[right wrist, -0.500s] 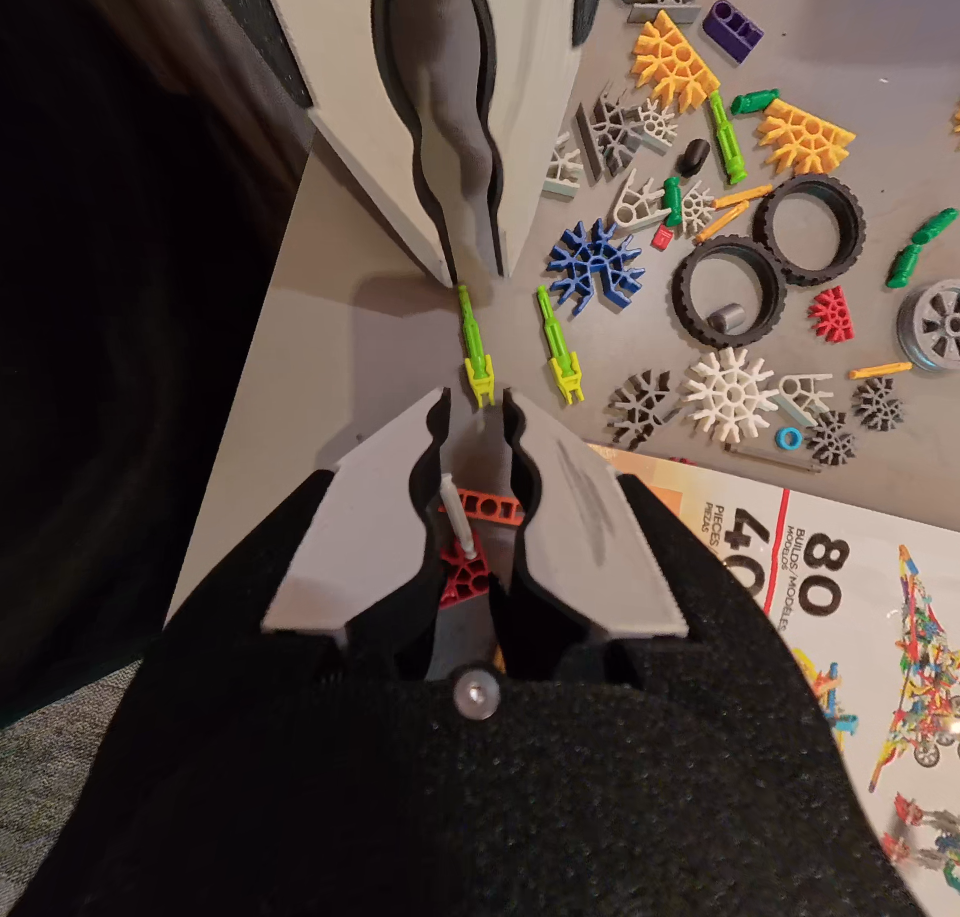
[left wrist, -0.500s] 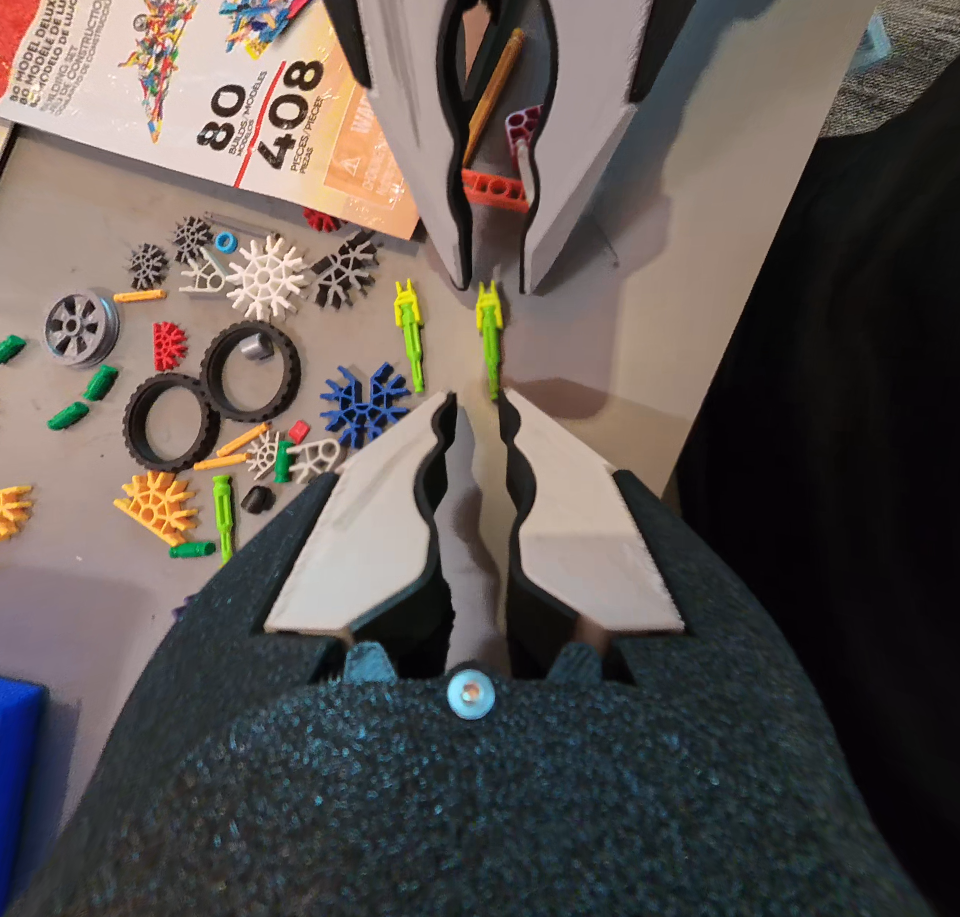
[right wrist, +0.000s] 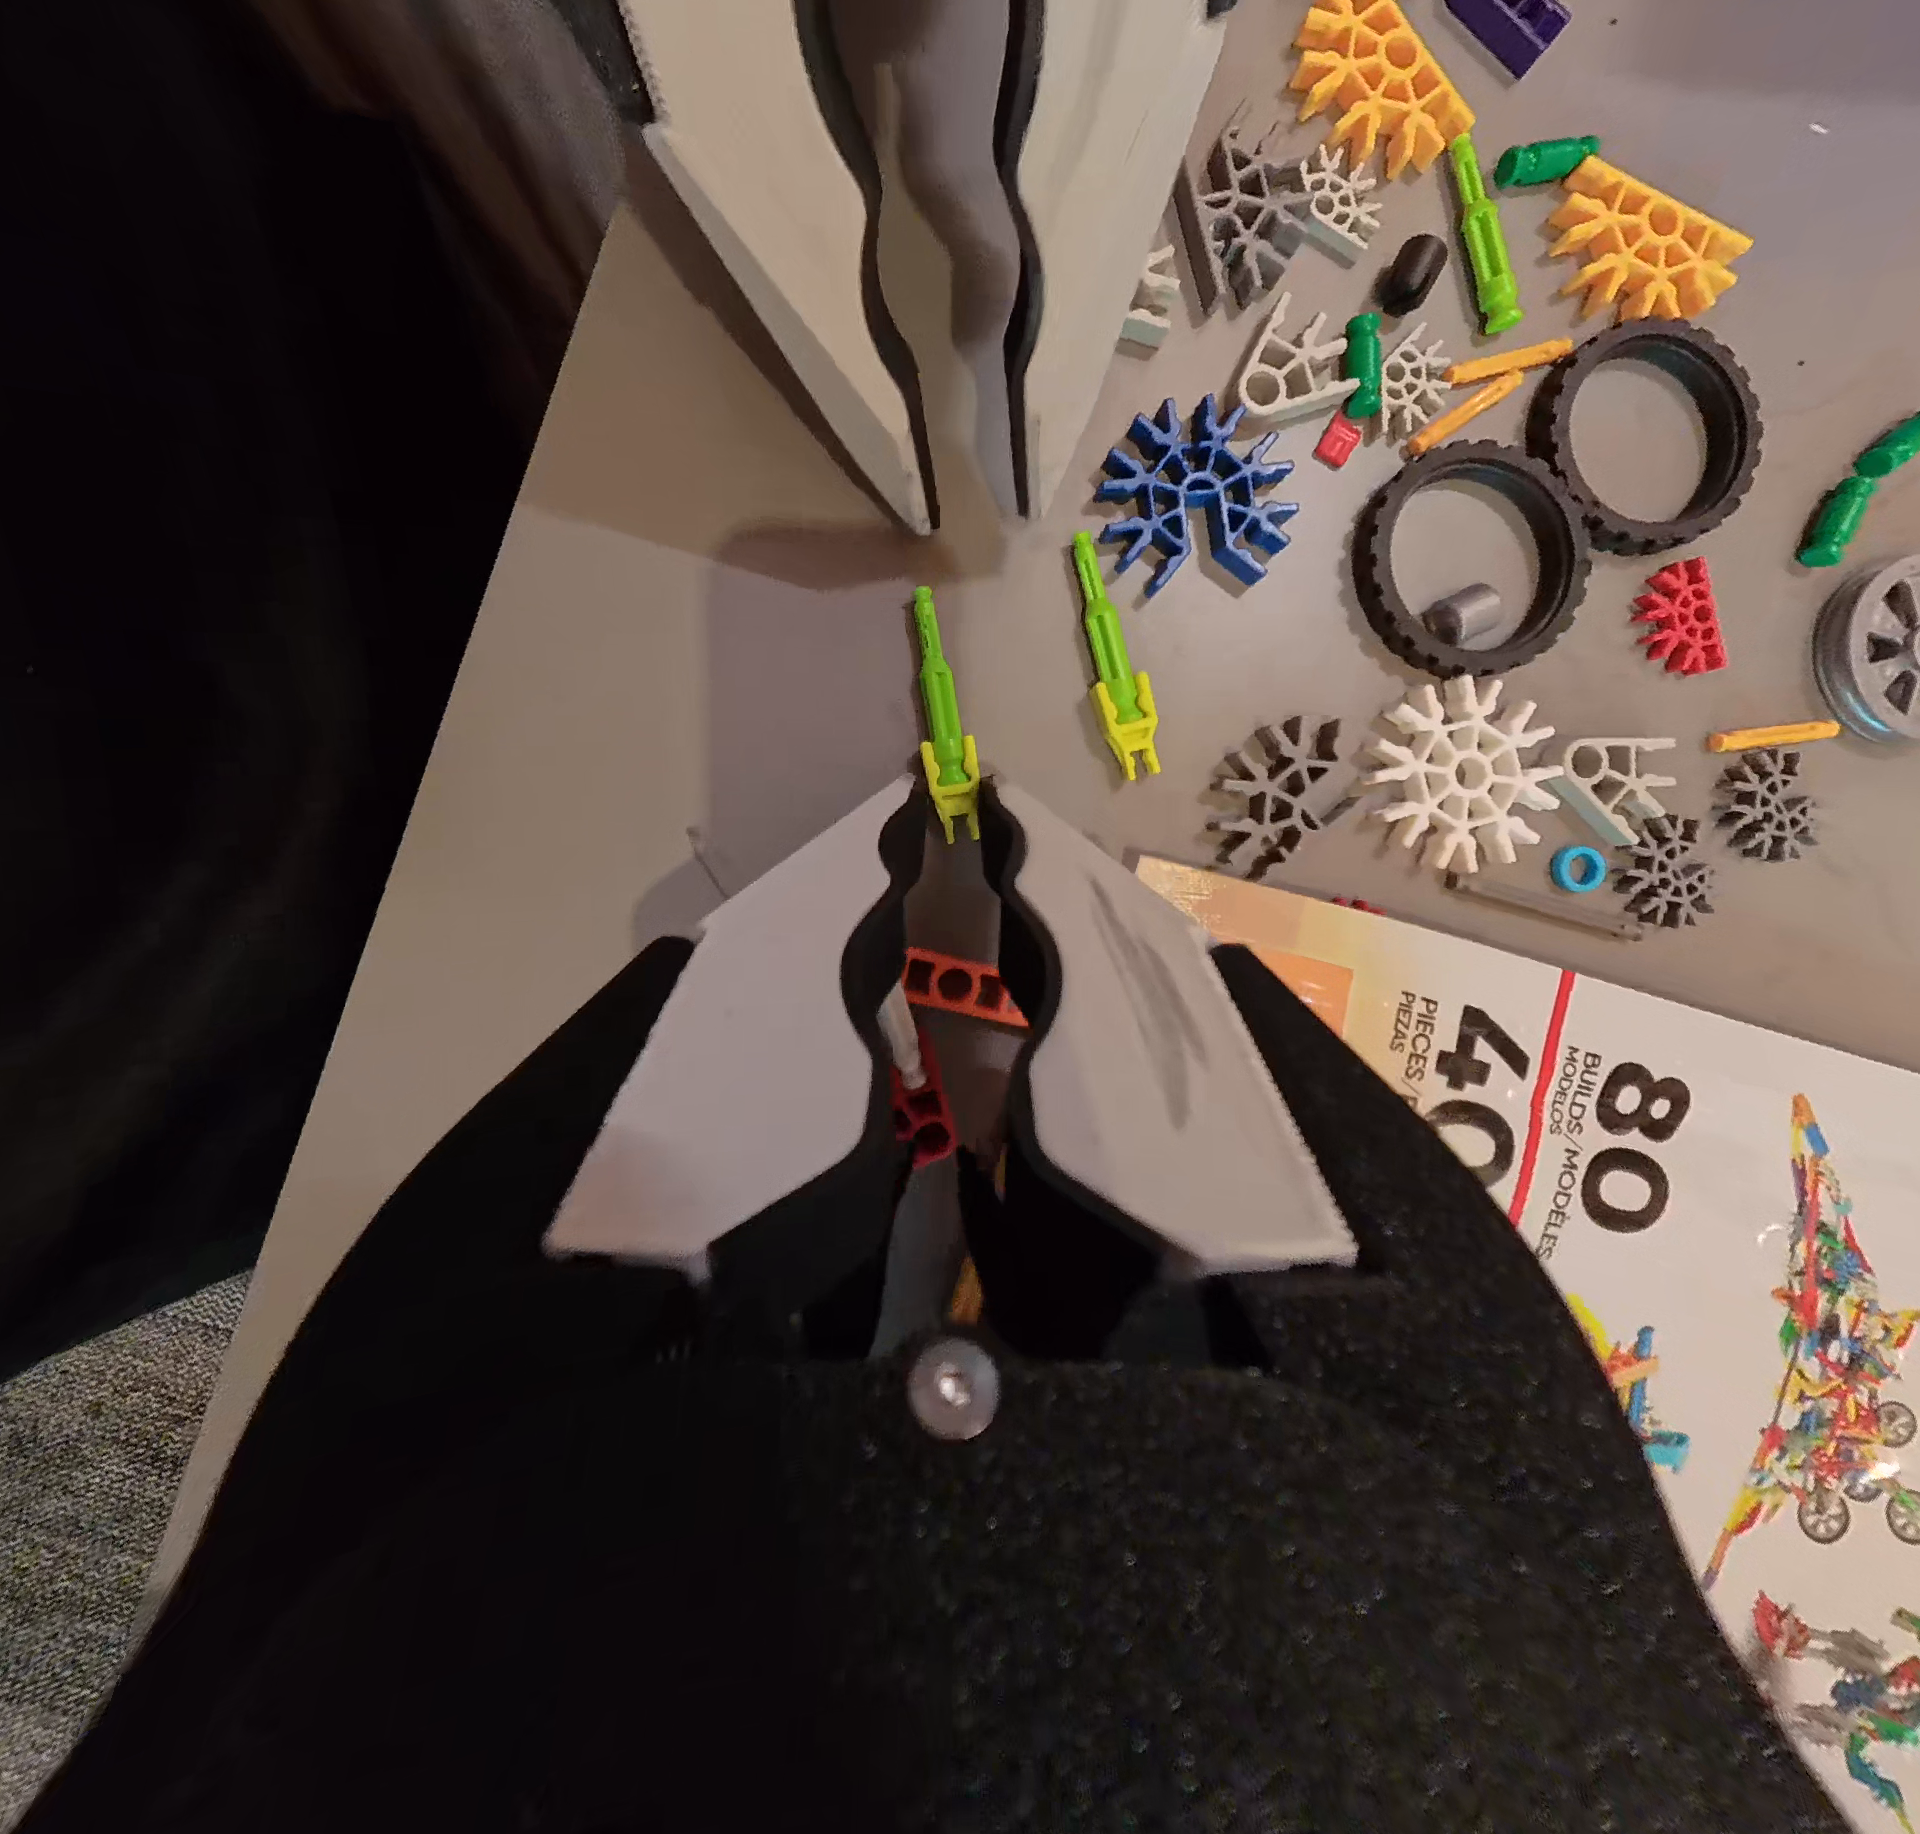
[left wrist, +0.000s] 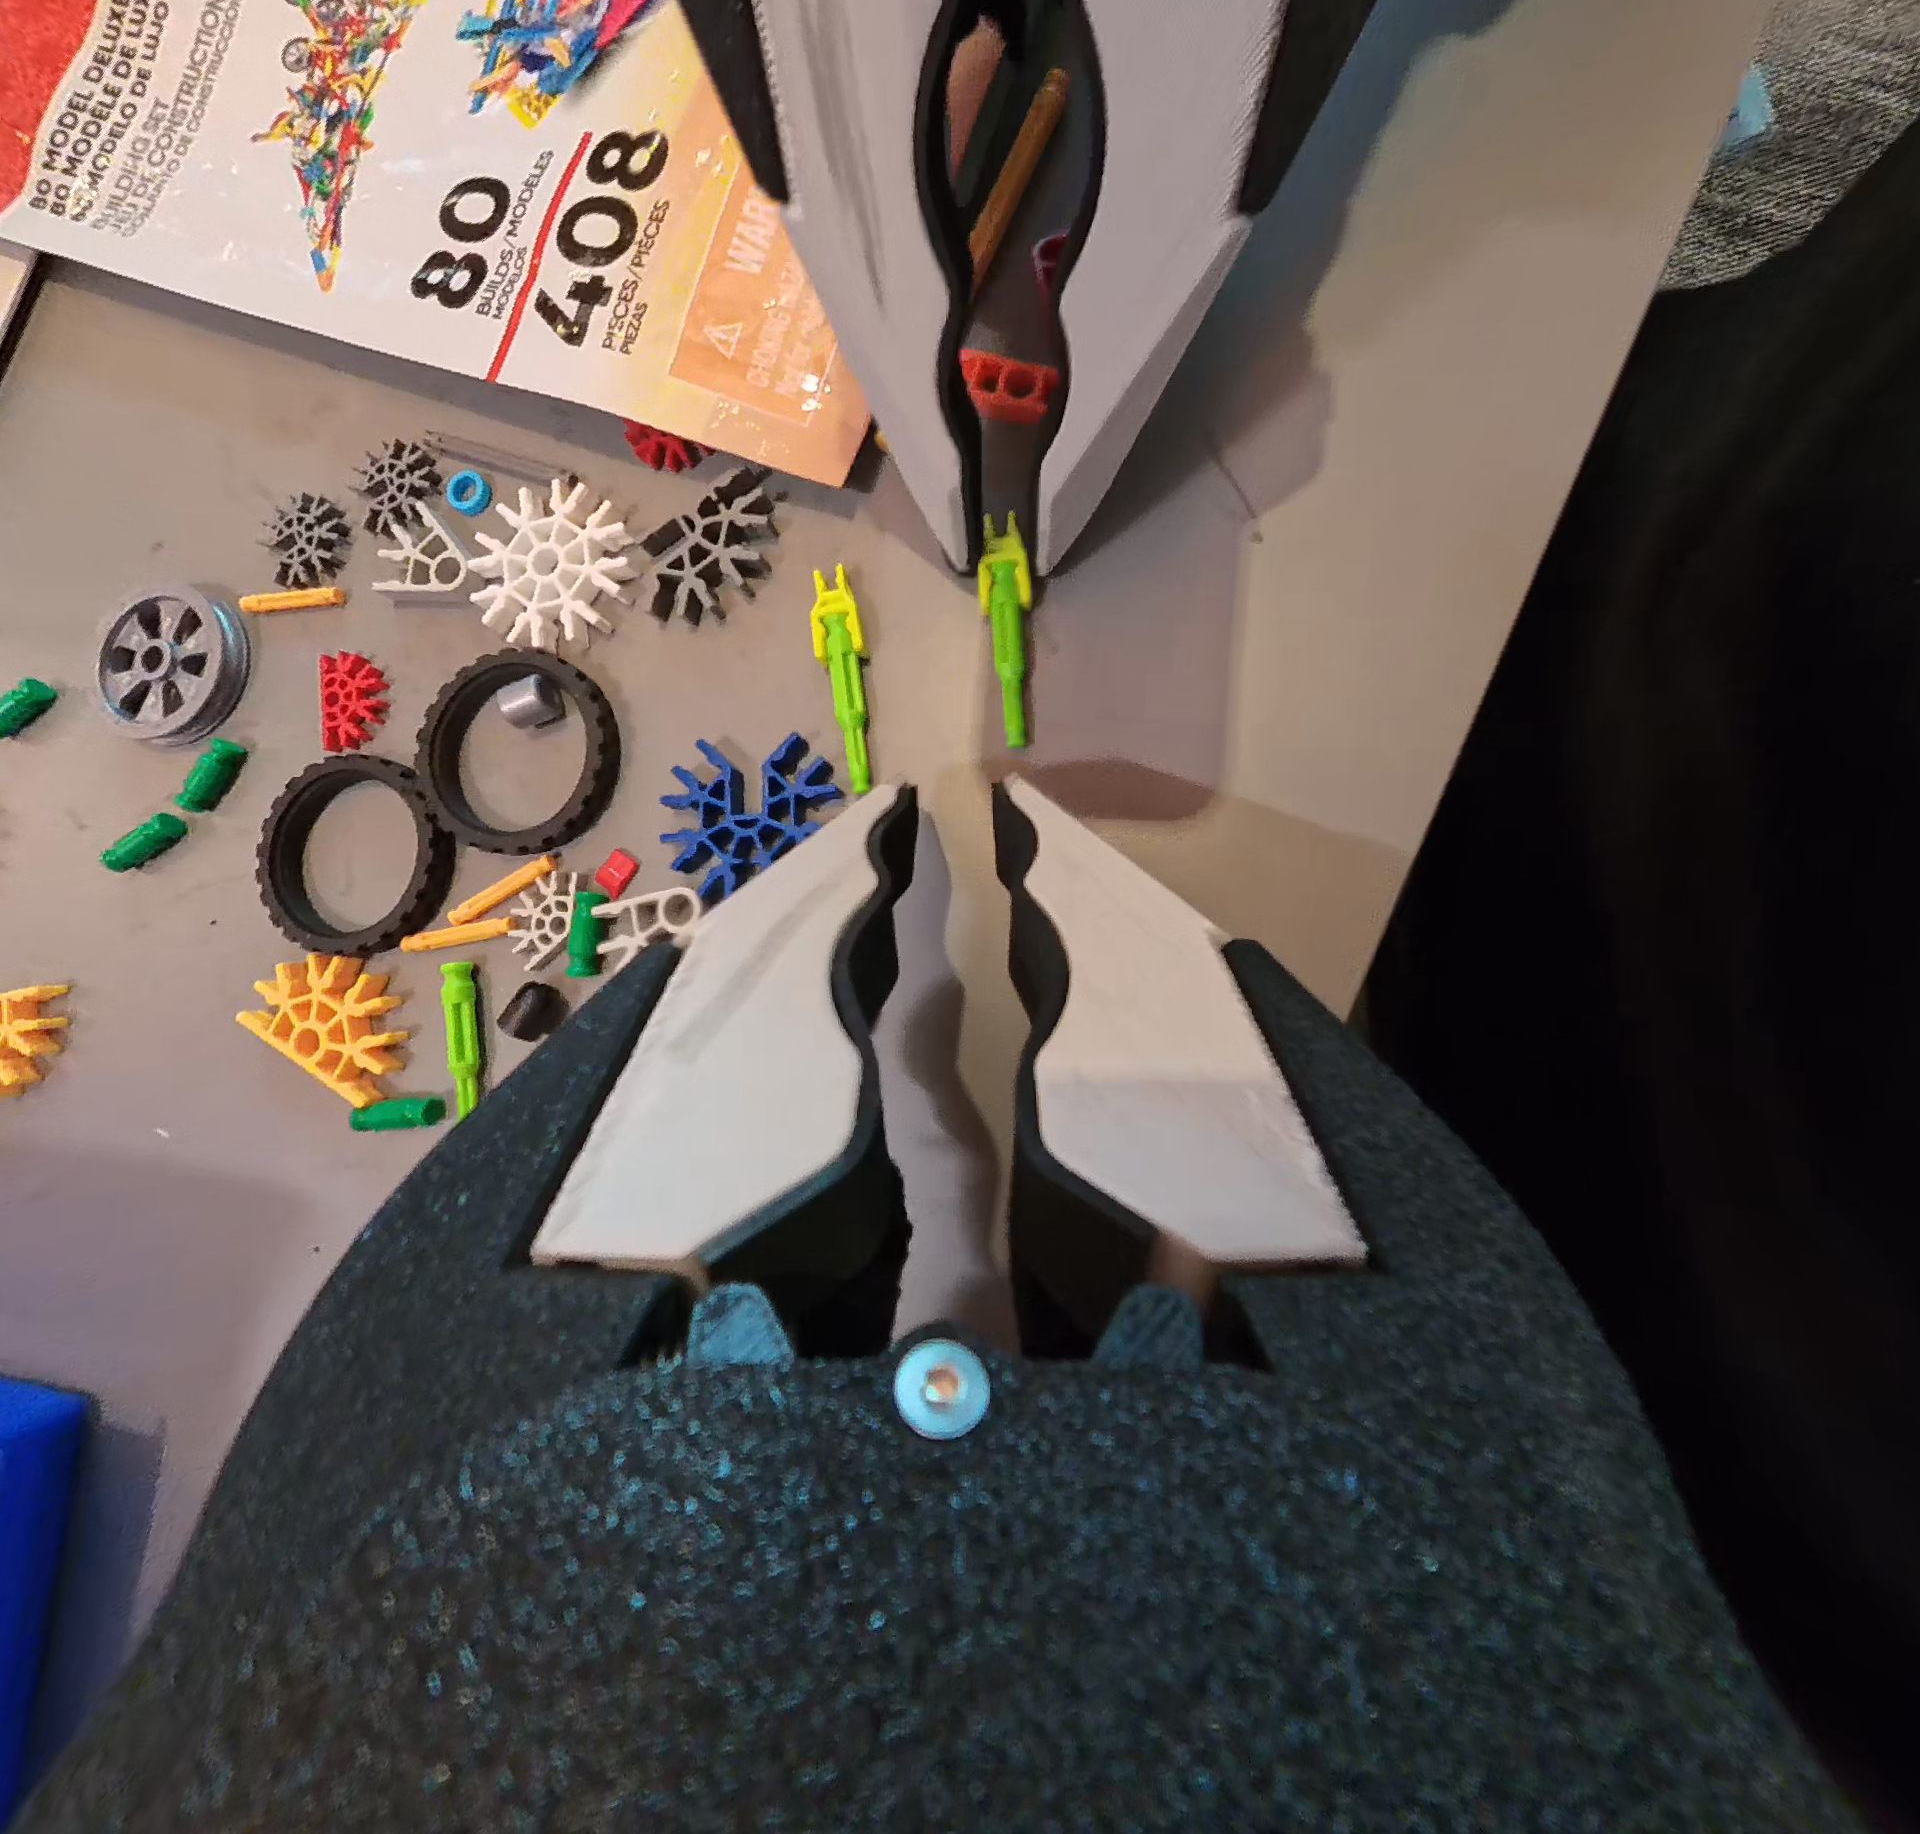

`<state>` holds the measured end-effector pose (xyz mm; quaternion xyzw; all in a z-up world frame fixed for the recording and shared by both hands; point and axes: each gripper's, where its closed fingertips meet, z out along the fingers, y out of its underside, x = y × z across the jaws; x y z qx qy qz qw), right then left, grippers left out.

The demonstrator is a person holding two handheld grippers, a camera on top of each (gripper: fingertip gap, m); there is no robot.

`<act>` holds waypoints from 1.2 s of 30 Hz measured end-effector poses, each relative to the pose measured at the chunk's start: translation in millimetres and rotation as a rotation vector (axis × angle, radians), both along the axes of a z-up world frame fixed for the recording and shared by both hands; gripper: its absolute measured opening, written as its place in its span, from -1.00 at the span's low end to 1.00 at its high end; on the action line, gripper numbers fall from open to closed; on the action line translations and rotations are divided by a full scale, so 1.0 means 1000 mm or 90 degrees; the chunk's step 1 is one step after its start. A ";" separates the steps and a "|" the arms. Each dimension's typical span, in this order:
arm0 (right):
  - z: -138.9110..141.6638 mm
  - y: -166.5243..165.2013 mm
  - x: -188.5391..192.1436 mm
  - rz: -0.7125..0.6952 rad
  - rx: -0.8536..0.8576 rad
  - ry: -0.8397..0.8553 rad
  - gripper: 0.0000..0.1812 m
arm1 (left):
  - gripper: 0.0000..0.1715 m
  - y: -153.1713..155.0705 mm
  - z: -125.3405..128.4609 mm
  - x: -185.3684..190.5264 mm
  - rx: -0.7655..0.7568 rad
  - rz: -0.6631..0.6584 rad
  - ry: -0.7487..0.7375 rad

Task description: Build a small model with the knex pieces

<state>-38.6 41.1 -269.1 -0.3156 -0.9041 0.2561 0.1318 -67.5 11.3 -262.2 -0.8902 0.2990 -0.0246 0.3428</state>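
A lime-green rod [left wrist: 1006,662] with a yellow-green clip on one end lies on the grey table [left wrist: 1299,537] near its edge. My right gripper [right wrist: 951,797] is shut on the clip end of this rod [right wrist: 938,688]. It also shows at the top of the left wrist view [left wrist: 1003,563]. My left gripper [left wrist: 956,797] is slightly open and empty, its tips just short of the rod's free end. It shows opposite in the right wrist view [right wrist: 977,522]. A second green rod with a clip [left wrist: 847,683] lies parallel beside the first.
A blue snowflake connector [left wrist: 748,808], two black tyres [left wrist: 520,745], a white connector [left wrist: 545,563], a grey wheel hub [left wrist: 171,662] and several small pieces lie to the left. A printed set box [left wrist: 416,174] lies beyond. The table edge [left wrist: 1455,641] is close on the right. There is about 5 cm between the tips of the two grippers.
My right gripper moved forward over the clip end of the green rod and closed on it. My left gripper has barely moved.
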 end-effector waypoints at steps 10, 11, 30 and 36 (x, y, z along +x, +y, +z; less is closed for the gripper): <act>0.000 0.001 0.002 0.021 -0.004 0.014 -0.91 | -0.85 0.014 0.003 -0.007 0.016 0.011 0.002; 0.000 0.001 0.002 0.023 -0.004 0.015 -0.91 | -0.85 0.016 0.003 -0.008 0.018 0.014 0.001; 0.000 0.001 0.004 0.036 -0.020 0.029 -0.91 | -0.94 0.028 -0.007 -0.004 -0.011 0.000 -0.005; 0.000 0.001 0.005 0.039 -0.021 0.028 -0.91 | -0.95 0.026 -0.007 -0.002 -0.011 -0.002 -0.004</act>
